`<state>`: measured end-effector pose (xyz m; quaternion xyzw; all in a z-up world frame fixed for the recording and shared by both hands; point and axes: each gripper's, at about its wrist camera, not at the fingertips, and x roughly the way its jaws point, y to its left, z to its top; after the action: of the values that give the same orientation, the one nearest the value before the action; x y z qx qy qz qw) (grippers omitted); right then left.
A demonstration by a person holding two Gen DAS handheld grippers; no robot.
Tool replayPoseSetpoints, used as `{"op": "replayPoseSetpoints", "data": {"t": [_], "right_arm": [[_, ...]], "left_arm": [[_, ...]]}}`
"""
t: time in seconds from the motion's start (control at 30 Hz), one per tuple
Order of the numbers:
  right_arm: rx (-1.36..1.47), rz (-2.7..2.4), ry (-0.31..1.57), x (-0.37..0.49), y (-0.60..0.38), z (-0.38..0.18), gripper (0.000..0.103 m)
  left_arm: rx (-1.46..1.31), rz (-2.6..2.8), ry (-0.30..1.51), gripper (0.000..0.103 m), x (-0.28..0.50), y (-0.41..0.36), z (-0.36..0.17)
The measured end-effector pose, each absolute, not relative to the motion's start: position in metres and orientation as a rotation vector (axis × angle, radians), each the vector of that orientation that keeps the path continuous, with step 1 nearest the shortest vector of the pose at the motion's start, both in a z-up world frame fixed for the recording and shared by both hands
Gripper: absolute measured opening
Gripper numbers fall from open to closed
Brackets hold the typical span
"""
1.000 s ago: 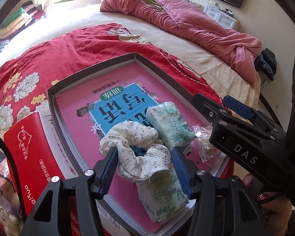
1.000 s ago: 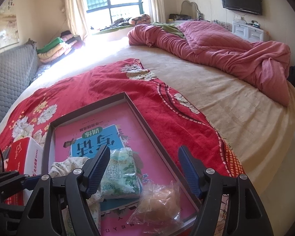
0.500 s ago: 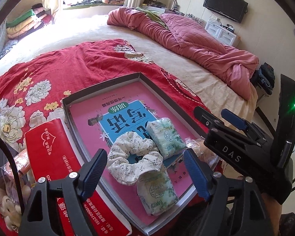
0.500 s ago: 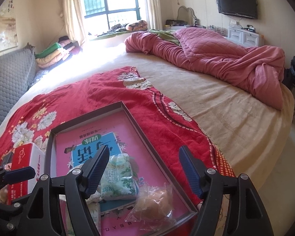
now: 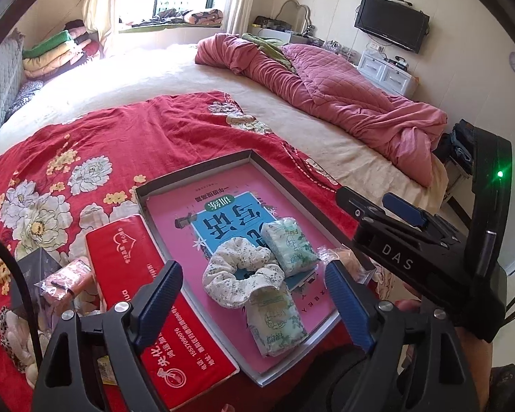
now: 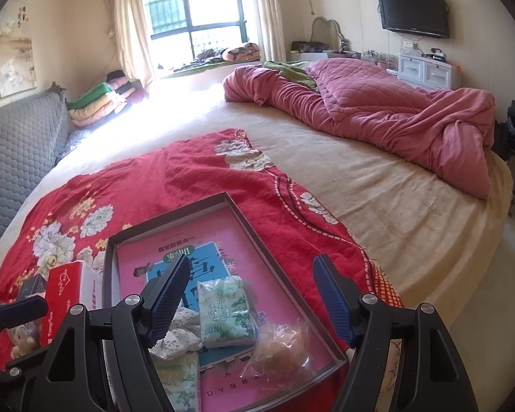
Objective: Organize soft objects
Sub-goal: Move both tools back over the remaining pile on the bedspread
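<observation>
A shallow grey-rimmed box point(image 5: 202, 168) with a pink book in it lies on the red floral blanket. In it rest a white floral scrunchie point(image 5: 238, 274), two green tissue packs point(image 5: 288, 243) point(image 5: 276, 322) and a clear bag with a brown bun point(image 6: 281, 343). My left gripper point(image 5: 254, 304) is open and empty, held above the scrunchie. My right gripper point(image 6: 250, 302) is open and empty above the tissue pack point(image 6: 223, 312) and the box point(image 6: 250, 230).
A red tissue box point(image 5: 147, 309) lies left of the grey box, with small wrapped items point(image 5: 61, 285) beyond it. A crumpled pink quilt point(image 5: 343, 103) lies across the far bed. A grey headboard point(image 6: 13, 158) stands at left.
My left gripper opened, let go of the scrunchie and pulled back and up. The scrunchie now lies in the box. My right gripper also rose a little.
</observation>
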<state>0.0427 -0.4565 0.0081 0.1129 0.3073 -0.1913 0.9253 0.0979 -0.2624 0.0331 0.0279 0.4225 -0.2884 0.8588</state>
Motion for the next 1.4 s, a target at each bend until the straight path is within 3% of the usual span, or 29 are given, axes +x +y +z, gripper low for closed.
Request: {"op": "replayPoseSetpoints", "data": {"t": [0.77,1.4], "right_arm": [[0.137,-0.262,0.612,0.03,-0.393,0.058,0.078],[-0.028,-0.027,0.587,0.04,-0.276,0.094,0.078]], "left_arm": [[-0.001,-0.511,0.849,0.085,0.082,-0.185,0.07],[-0.108,-0.322,0.84,0.085,0.064,-0.06,0.078]]}}
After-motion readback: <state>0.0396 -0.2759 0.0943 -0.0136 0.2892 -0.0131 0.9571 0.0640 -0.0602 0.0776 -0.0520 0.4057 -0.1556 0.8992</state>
